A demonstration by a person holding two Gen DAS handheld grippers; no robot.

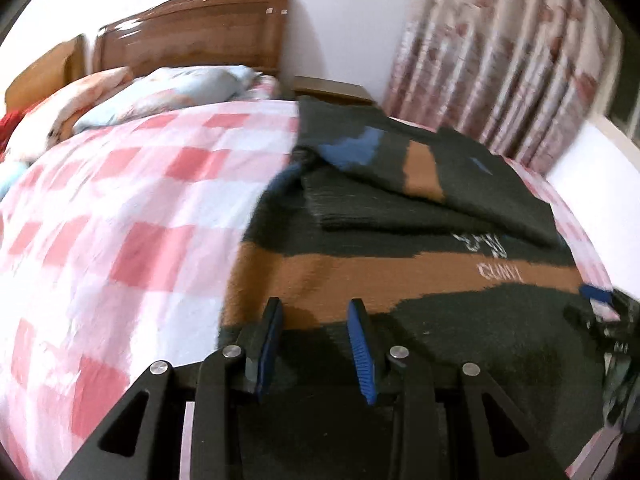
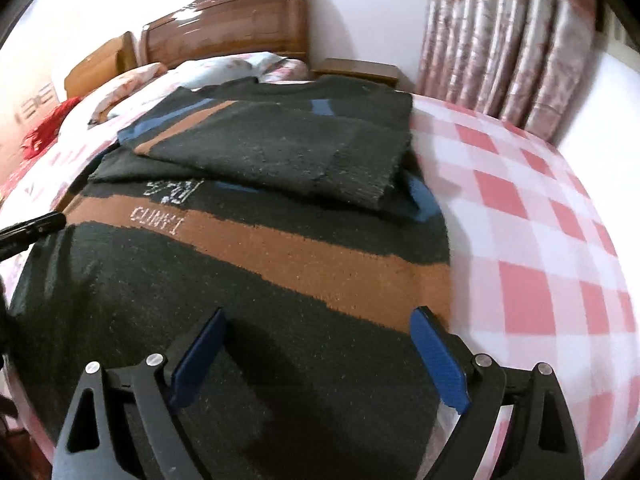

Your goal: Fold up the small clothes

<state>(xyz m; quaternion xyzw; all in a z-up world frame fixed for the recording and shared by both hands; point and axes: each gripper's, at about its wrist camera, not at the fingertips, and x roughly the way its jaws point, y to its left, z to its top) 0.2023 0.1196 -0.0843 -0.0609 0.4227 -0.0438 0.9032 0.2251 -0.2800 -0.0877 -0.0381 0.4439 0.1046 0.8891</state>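
A dark sweater [image 2: 224, 264] with a brown band and blue patches lies flat on the checked bedspread [image 2: 532, 240], its sleeves folded in across the chest. White lettering sits on the sweater just above the brown band. The sweater is the landmark for everything else here.

The left gripper [image 1: 316, 320] hovers over the sweater's near hem, toward its left edge. Its blue-padded jaws stand a modest way apart, with only flat knit showing in the gap; nothing is pinched. The bedspread spreads out wide to the left of the sweater in this view.

The right gripper [image 2: 316, 328] hangs over the sweater's near hem, toward its right edge. Its jaws are spread wide, the right pad close to where the knit meets the bedspread, and they grip nothing. Whether the pads touch the cloth cannot be told.

Each tool shows in the other's view: the right one at the sweater's right edge in the left wrist view, the left one as a dark tip at the sweater's left edge in the right wrist view.

Beyond the sweater's collar lie pillows [image 2: 224, 66], then a wooden headboard [image 2: 236, 20]. A nightstand [image 2: 360, 69] stands beyond the collar to the right, with a patterned curtain [image 2: 512, 40] further right.
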